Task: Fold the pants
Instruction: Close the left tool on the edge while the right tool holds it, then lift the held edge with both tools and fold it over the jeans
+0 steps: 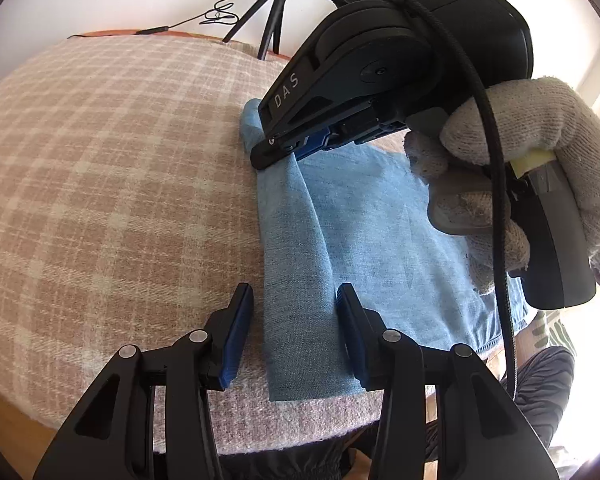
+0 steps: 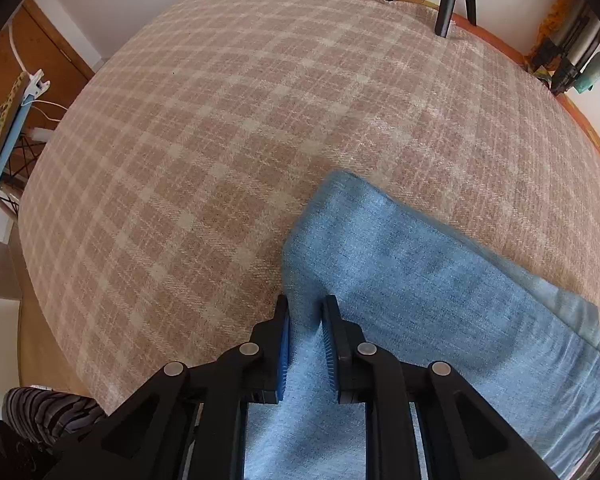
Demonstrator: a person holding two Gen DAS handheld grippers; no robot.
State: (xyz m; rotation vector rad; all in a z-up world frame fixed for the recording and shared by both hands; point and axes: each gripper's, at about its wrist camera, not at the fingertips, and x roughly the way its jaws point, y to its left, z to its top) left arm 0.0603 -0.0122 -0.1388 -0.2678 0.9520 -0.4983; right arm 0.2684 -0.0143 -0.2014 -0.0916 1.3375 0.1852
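Light blue denim pants [image 1: 360, 248] lie folded on a beige plaid blanket [image 1: 112, 168]. My left gripper [image 1: 294, 300] is open, its fingers straddling the near left edge of the pants just above the cloth. My right gripper [image 1: 272, 152], held by a gloved hand [image 1: 500, 160], pinches a raised fold at the far left edge of the pants. In the right wrist view the right gripper [image 2: 304, 312] is shut on a ridge of the blue pants [image 2: 420, 280], which spread to the right.
A black tripod [image 1: 274, 12] and a cable [image 1: 220, 14] stand at the far edge of the blanket. The blanket's near edge [image 1: 300, 436] drops off just below my left gripper. A chair with a blue cushion [image 2: 0, 148] stands off the left side.
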